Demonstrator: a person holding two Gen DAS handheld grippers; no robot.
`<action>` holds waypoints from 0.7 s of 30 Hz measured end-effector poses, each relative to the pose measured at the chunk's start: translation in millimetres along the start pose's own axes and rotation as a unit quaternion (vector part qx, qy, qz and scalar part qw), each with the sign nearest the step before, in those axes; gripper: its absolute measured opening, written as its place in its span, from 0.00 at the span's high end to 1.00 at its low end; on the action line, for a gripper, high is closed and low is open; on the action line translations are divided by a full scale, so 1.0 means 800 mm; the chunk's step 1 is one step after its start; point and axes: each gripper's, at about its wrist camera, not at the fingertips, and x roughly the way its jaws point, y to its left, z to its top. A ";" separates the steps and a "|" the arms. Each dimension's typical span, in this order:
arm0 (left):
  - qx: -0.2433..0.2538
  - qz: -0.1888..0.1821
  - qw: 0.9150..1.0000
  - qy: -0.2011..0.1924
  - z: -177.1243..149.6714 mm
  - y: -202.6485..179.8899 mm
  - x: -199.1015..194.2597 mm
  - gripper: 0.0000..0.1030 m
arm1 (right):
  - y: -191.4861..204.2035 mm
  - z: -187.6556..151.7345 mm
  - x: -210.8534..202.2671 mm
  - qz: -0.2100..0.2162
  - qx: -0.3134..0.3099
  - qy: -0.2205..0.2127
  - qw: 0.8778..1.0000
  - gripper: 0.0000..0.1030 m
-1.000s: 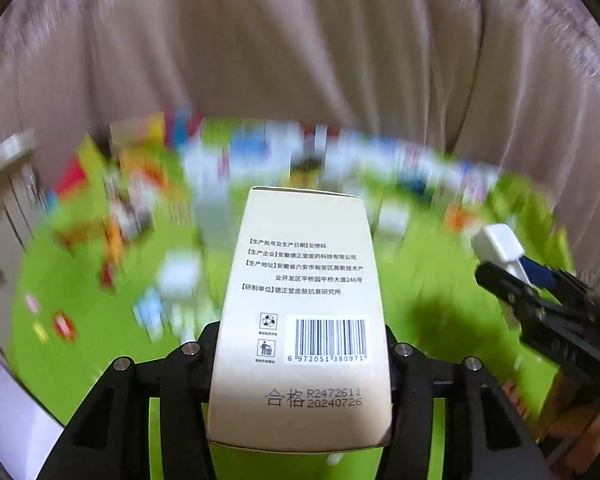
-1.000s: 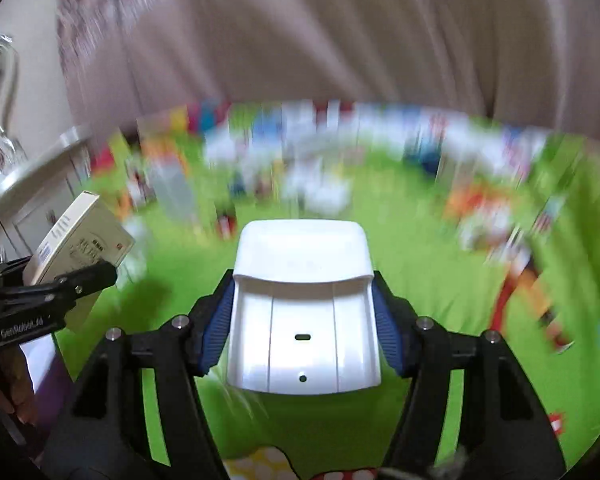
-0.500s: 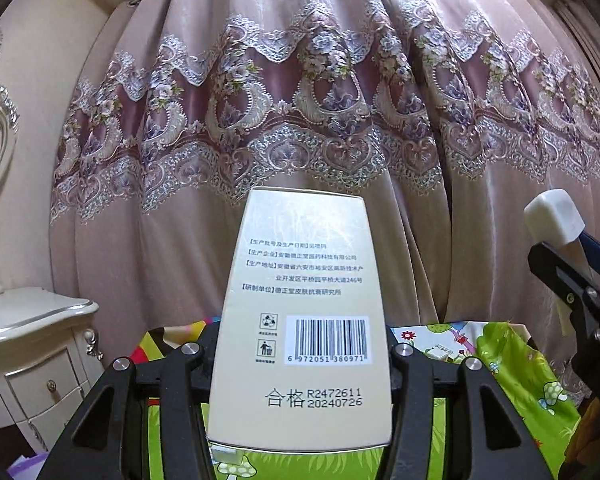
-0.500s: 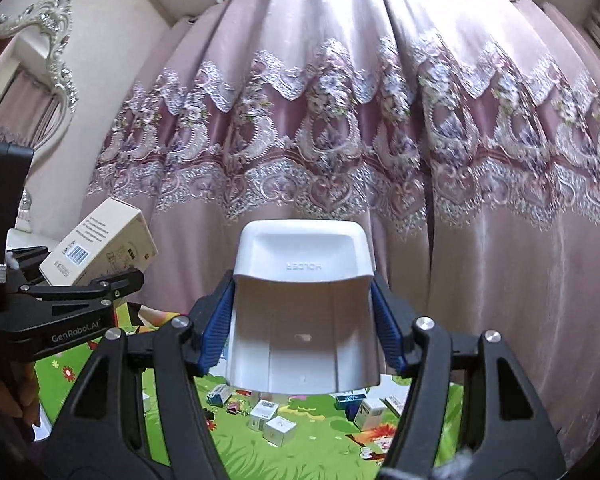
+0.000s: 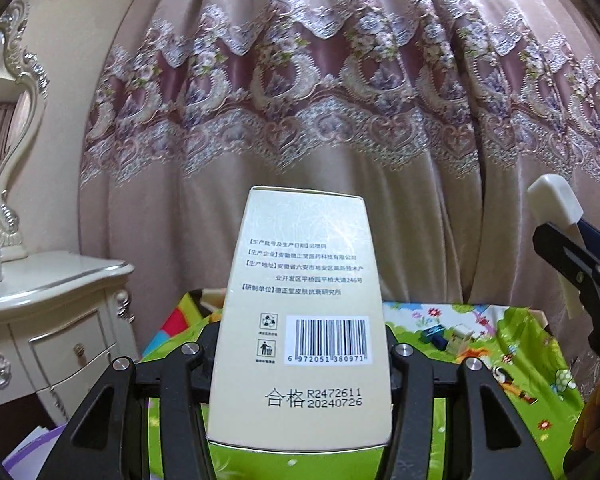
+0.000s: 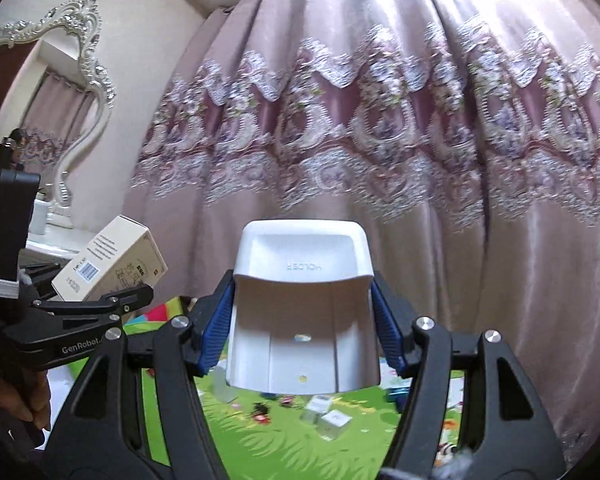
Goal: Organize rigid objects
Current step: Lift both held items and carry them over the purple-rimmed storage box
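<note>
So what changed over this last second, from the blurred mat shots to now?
Both claws swung upward: a second ago each camera looked down on the green play mat strewn with small boxes; now they face the pink curtain, with only the mat's far edge showing. Nothing was grasped or released. The left claw still clamps the cream carton, and the right claw still clamps the white plastic holder.

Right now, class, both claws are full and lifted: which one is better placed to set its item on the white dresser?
Probably the left claw. It grips the cream box, and the white dresser lies on its side. The right claw, holding the white plastic holder, would have to cross over.
</note>
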 end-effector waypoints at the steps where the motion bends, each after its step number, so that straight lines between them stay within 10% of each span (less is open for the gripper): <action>1: -0.001 0.003 1.000 0.003 -0.003 0.007 -0.003 0.50 | 0.006 0.000 0.001 0.008 -0.001 0.002 1.000 0.35; 21: -0.061 0.141 0.981 0.120 -0.082 0.168 -0.058 0.49 | 0.150 -0.019 0.054 0.255 0.001 0.108 0.961 0.35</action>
